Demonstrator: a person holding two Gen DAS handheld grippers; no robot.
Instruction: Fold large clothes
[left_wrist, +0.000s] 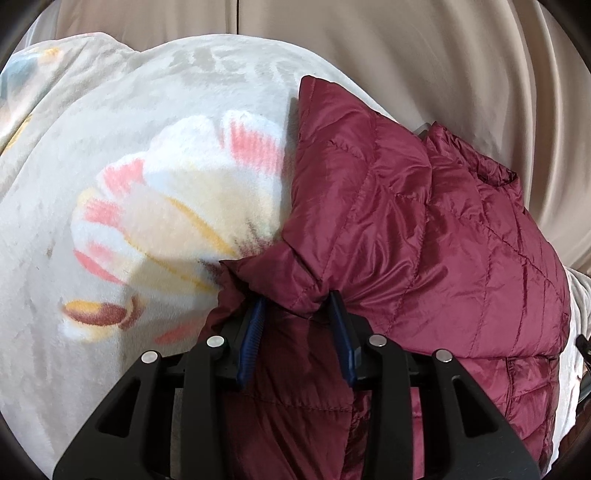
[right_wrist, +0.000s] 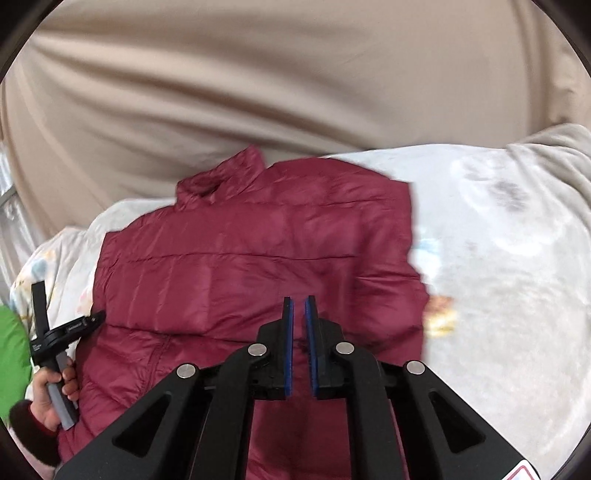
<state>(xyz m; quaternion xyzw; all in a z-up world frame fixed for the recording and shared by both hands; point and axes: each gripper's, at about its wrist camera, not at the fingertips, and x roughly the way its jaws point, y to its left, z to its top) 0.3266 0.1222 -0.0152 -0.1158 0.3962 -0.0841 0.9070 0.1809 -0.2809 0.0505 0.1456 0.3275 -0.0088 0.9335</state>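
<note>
left wrist view: left claw (left_wrist: 295, 301) is clenched on a bunched fold of the maroon quilted jacket (left_wrist: 424, 229); fabric puckers between both blue pads (left_wrist: 255, 325), and more of it hangs down between the claw arms. the jacket lies on a cream flowered blanket (left_wrist: 110, 184) over what looks like a bed, with beige curtains (left_wrist: 480, 66) on the far side.

right wrist view: right claw (right_wrist: 299, 306) hovers over the near middle of the jacket, pads almost together with only a thin slit between them, nothing held. collar (right_wrist: 221, 177) lies at the far end, left of centre; the body is spread toward the near side. at the near left a hand (right_wrist: 55, 398) holds the other claw's handle, beside something green (right_wrist: 13, 350) i cannot identify.

handling, judged: thin, puffy, shiny shell, so light, soft and likely slippery; it will crumple rather than hold a crease. best taken at a hem, seam or sleeve edge, pinching several layers, with the two grips well apart so it hangs flat.

count: one jacket, one blanket, two claws, one hand visible.
</note>
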